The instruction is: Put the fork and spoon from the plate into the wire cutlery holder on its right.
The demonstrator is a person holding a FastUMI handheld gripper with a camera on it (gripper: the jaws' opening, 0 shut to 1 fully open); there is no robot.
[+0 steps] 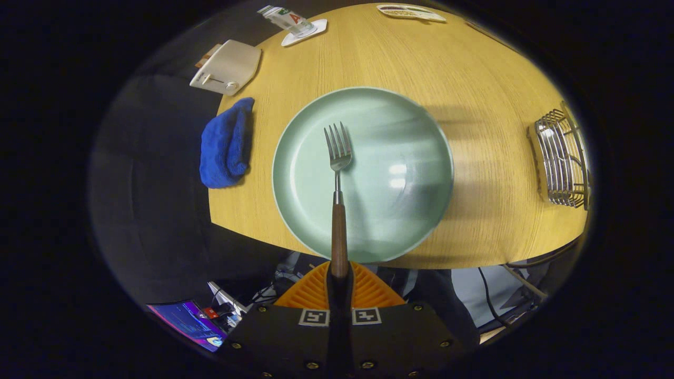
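Fingers [339, 273] clamp the fork [338, 158] by its wooden handle above the plate [295, 210]; carry it level to the wire holder [563, 158] beside, or your narrow grip lets it swivel and drop.

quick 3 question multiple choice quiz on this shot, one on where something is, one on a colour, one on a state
1. Where is the wire cutlery holder?
A. on the plate
B. on the table to the plate's right
C. beside the toaster

2. What colour is the cloth?
A. blue
B. red
C. white

3. What is the gripper doing?
A. open, holding nothing
B. shut on the cloth
C. shut on the fork

Key: 1 B, it stands apart from the plate. 2 A, blue folds. 3 C, the fingers clamp the fork handle, tines over the plate.
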